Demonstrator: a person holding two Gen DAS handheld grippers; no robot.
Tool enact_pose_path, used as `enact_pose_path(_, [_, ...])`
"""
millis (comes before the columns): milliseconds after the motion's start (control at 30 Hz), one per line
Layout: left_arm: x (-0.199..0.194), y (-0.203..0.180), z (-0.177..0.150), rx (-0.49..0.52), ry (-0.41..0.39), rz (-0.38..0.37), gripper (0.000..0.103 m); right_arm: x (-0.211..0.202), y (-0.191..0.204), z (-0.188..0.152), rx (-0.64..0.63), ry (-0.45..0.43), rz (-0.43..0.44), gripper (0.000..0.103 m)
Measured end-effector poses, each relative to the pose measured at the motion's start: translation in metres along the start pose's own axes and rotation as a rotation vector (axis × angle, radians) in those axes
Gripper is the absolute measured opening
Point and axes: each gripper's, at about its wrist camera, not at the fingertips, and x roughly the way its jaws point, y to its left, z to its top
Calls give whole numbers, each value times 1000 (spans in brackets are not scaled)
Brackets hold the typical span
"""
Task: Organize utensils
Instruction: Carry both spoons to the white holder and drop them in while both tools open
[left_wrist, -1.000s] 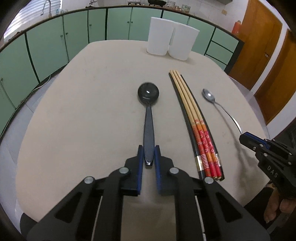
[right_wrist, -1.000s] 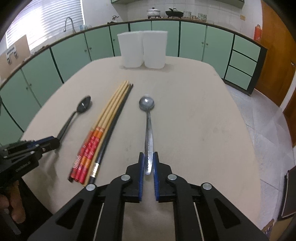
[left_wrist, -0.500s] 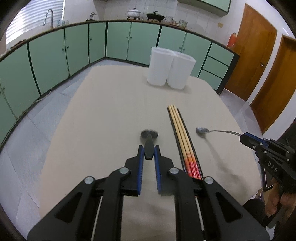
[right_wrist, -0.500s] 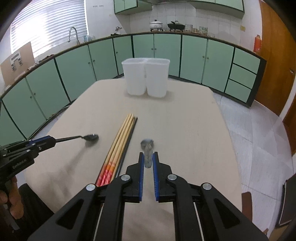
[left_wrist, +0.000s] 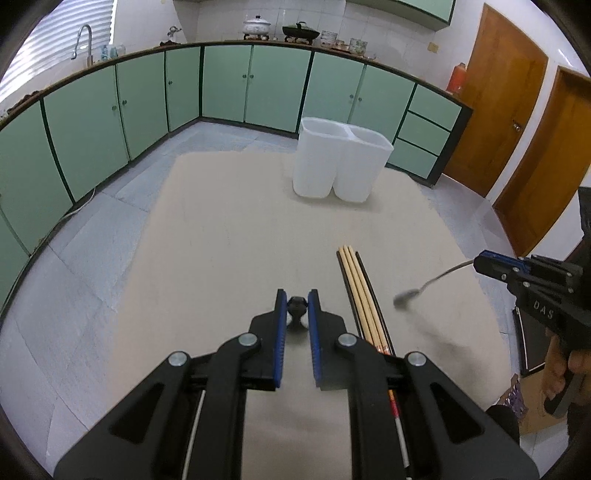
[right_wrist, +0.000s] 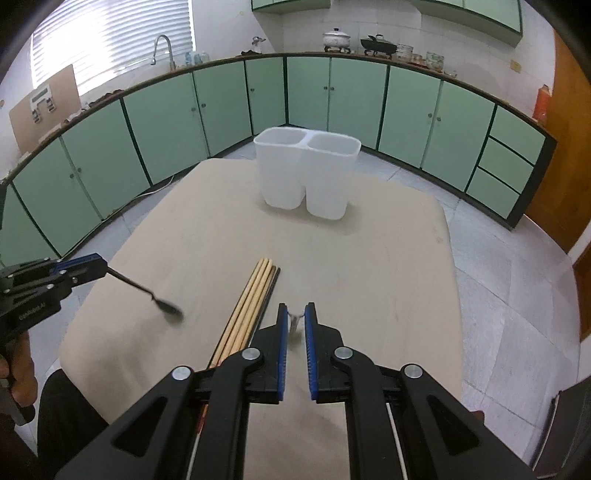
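Note:
My left gripper (left_wrist: 297, 301) is shut on a black spoon (left_wrist: 297, 307), seen end-on between the blue pads and held above the beige table (left_wrist: 229, 240). My right gripper (right_wrist: 294, 314) is shut on a metal spoon (right_wrist: 294, 322), also in the air. Each view shows the other gripper: the right gripper (left_wrist: 493, 263) with the metal spoon (left_wrist: 430, 282) sticking out leftward, and the left gripper (right_wrist: 86, 267) with the black spoon (right_wrist: 149, 292) sticking out rightward. A bundle of chopsticks (left_wrist: 360, 291) (right_wrist: 251, 301) lies on the table between the two grippers.
Two white plastic containers (left_wrist: 340, 164) (right_wrist: 306, 170) stand side by side at the table's far end. Green cabinets (right_wrist: 166, 110) line the room beyond. A person's hand (left_wrist: 565, 373) holds the right gripper at the table's near right edge.
Both grippers have risen, lifting their spoons off the table. The table and chopsticks look farther below, and the spoons now point more straight ahead.

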Motion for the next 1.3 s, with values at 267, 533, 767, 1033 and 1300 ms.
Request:
enact_pose_path(267, [-8,-6,20,31,-27,-9,10,-8,1,18,-20,-8,6,9])
enact_pose_path(533, [-5,-14,69,57,-52,-32,10,-7,-1,61,-43,-10,-1,9])
enact_pose_path(767, [2,-30,136,97,-110,-34,10,-6,-14,129,-28,-22,-4,9])
enact_pose_path(1033, [36,-48,215,86,-165,-33,10,3,-36,219,16,-78,-45,9])
enact_pose_path(1300, [101,-51,235,67,-157,-25,10,74,-63,227,81,-13,-69,9])
